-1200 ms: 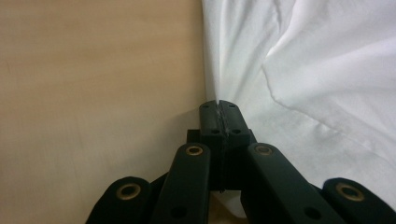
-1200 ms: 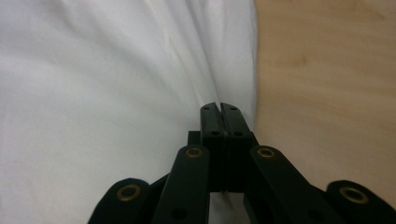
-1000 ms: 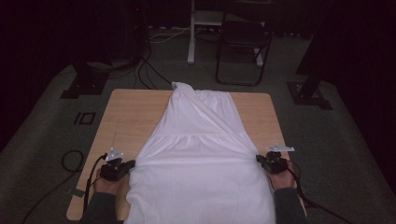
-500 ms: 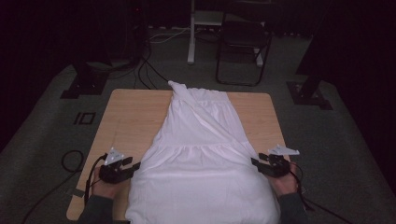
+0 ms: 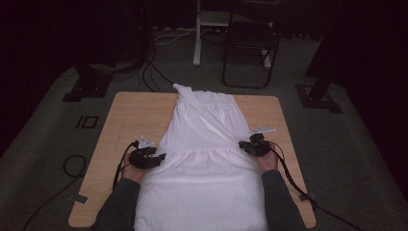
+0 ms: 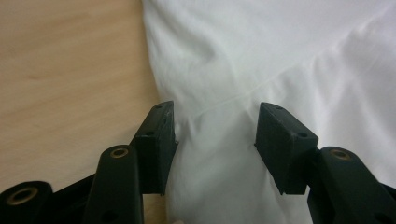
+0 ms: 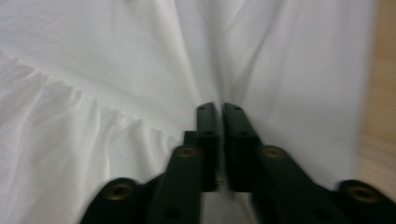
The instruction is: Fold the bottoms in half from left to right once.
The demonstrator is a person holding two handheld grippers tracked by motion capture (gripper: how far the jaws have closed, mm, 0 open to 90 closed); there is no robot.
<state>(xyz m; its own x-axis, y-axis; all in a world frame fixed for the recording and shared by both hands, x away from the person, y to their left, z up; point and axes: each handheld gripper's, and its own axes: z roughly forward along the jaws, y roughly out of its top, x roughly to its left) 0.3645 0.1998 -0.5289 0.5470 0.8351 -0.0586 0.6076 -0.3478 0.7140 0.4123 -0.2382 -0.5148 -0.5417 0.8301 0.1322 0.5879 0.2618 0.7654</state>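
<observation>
- The table (image 5: 134, 115) is a pale wooden top on grey carpet, and it carries everything in hand; its bare wood shows to either side of the cloth, and as a tan strip along the edge of each gripper view.
- The white dress (image 5: 202, 159) lies flat down the middle of the table, lengthwise; its narrow end points to the far edge, bunched into a small peak, and its wide end runs off the near edge between the person's forearms; a gathered seam crosses it at the level of the two grippers, with smooth cloth beyond and soft pleats nearer the person.
- The left gripper (image 5: 155, 159) sits at the dress's left edge, held in the person's left hand (image 5: 131, 171); in the left gripper view (image 6: 215, 140) its jaws stand well apart, one at the cloth's border by the wood and the other over the white cloth – nothing is pinched between them.
- The right gripper (image 5: 244, 147) sits at the dress's right edge, across from the other; in the right gripper view (image 7: 219, 140) its jaws are pressed together with barely a slit between, and a tight fold of the dress (image 7: 140, 84) runs up from their tips – clamped on the cloth; the picture is a little blurred.
</observation>
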